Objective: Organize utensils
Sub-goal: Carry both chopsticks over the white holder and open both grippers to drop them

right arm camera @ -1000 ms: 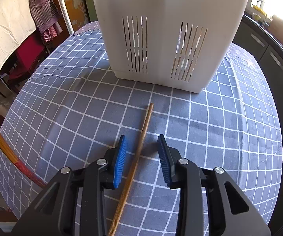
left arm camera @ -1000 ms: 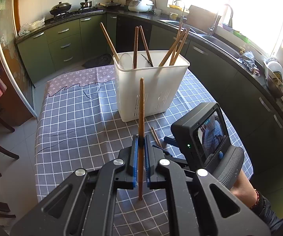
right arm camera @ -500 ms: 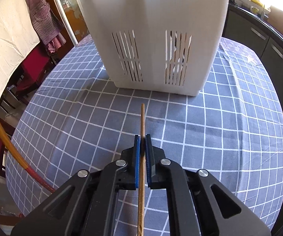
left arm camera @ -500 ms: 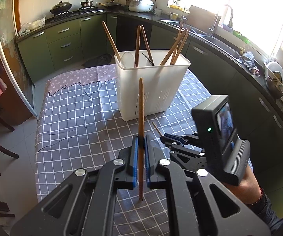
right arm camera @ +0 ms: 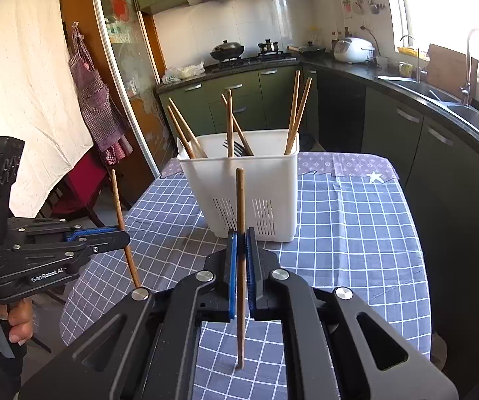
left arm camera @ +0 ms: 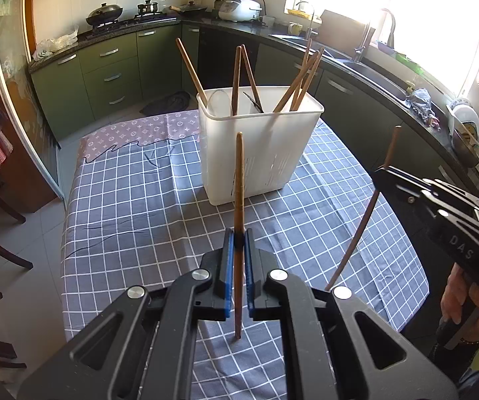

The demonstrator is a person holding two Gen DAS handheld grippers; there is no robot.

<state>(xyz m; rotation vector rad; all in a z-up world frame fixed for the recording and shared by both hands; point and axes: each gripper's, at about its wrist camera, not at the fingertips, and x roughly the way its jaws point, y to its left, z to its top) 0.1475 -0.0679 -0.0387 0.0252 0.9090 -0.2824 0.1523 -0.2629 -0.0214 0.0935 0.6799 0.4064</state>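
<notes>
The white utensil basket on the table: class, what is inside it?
Wooden chopsticks lean out of the white utensil basket, and dark fork tines show above its rim. The opaque walls hide their lower ends and anything lying on the bottom.

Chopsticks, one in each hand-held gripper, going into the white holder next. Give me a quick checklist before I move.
1. Left hand-held gripper shut on left chopstick: ok.
2. Right hand-held gripper shut on right chopstick: ok.
3. Both chopsticks lifted clear of the tablecloth: ok.
4. White holder upright on the table: ok.
5. Room left among the chopsticks already inside: ok, open gaps show.
6. Which compartment each should go in: cannot tell.
</notes>
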